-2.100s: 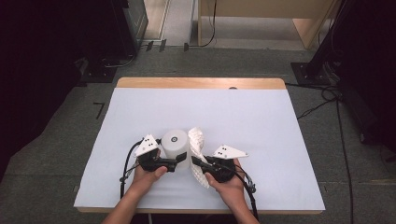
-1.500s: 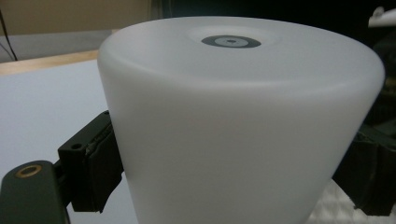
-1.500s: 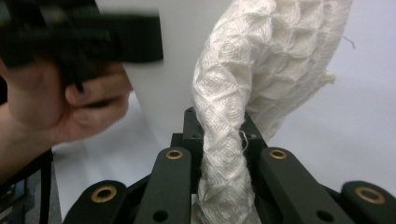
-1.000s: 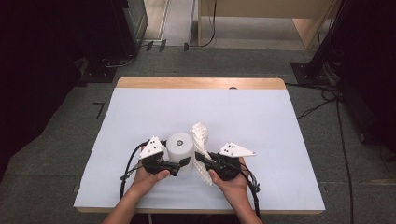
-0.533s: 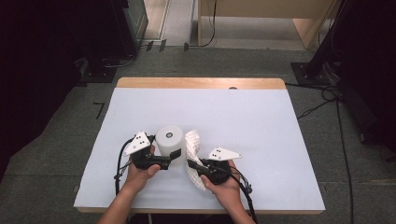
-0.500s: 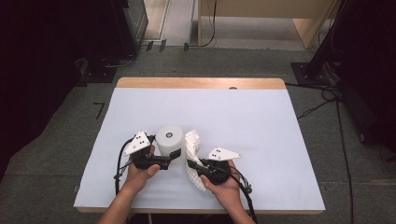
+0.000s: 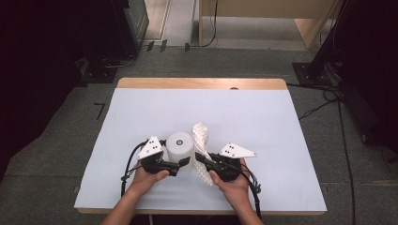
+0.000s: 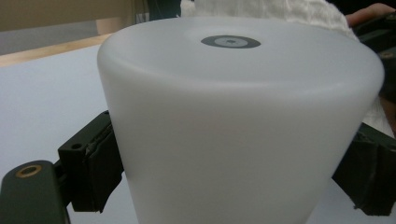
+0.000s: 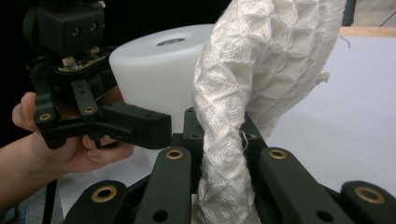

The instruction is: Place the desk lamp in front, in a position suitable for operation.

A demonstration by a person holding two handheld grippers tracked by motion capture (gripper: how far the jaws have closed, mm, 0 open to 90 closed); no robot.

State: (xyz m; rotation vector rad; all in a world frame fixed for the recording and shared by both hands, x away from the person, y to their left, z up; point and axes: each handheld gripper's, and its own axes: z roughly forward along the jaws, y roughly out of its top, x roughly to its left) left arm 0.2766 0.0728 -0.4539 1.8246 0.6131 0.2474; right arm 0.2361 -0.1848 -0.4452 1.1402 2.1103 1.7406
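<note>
L gripper (image 7: 180, 162) fingers clamp white cup (image 7: 180, 146), upside down on tabletop (image 7: 263, 122), near front edge. R gripper (image 7: 199, 158) fingers pinch white cloth (image 7: 202, 140), upright beside cup.

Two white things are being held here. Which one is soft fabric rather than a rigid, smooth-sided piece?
The waffle-textured cloth, pinched in the right gripper. It is limp and woven; the white cup in the left gripper is smooth, round and stands upside down.

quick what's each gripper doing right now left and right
Left gripper: closed on the white cup, a jaw on each side.
Right gripper: closed on the white waffle-weave cloth, pinched between its jaws.
</note>
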